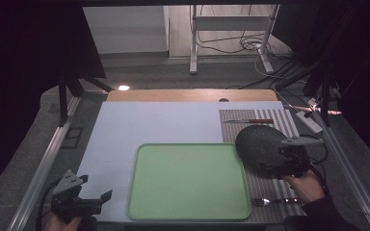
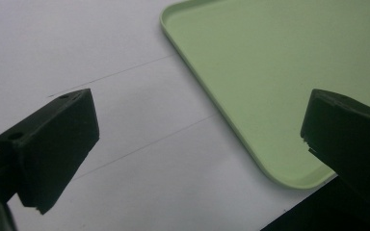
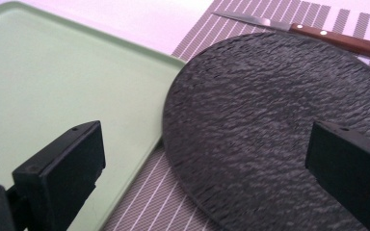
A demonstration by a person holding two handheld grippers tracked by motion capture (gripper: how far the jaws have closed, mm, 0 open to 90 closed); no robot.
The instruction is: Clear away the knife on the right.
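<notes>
High view: we see a green tray (image 1: pixel 189 182) lying flat on a white sheet (image 1: pixel 144 126) at the table's centre, w/ a striped placemat (image 1: pixel 289 123) just to its right. On the placemat lies a dark round plate (image 1: pixel 260 143), its left edge touching or slightly over the tray's right rim; behind it a knife (image 1: pixel 250 121) w/ wooden handle, and near the front edge a fork (image 1: pixel 274 200). The right gripper (image 1: pixel 289 161) is held by a hand (image 1: pixel 304 185) at the plate's right side; the left gripper (image 1: pixel 107 196) sits at the front left, on the white sheet, apart from the tray. Left gripper view: we see both black jaws wide apart w/ nothing between them, over the white sheet, and the tray's corner (image 2: pixel 279 178) lies btw them farther on. Right gripper view: jaws also spread wide, holding nothing; the textured dark plate (image 3: pixel 270 130) is below and ahead, overlapping the tray rim (image 3: pixel 144 53), and the knife (image 3: pixel 308 33) lies beyond it on the placemat (image 3: pixel 154 202).
</notes>
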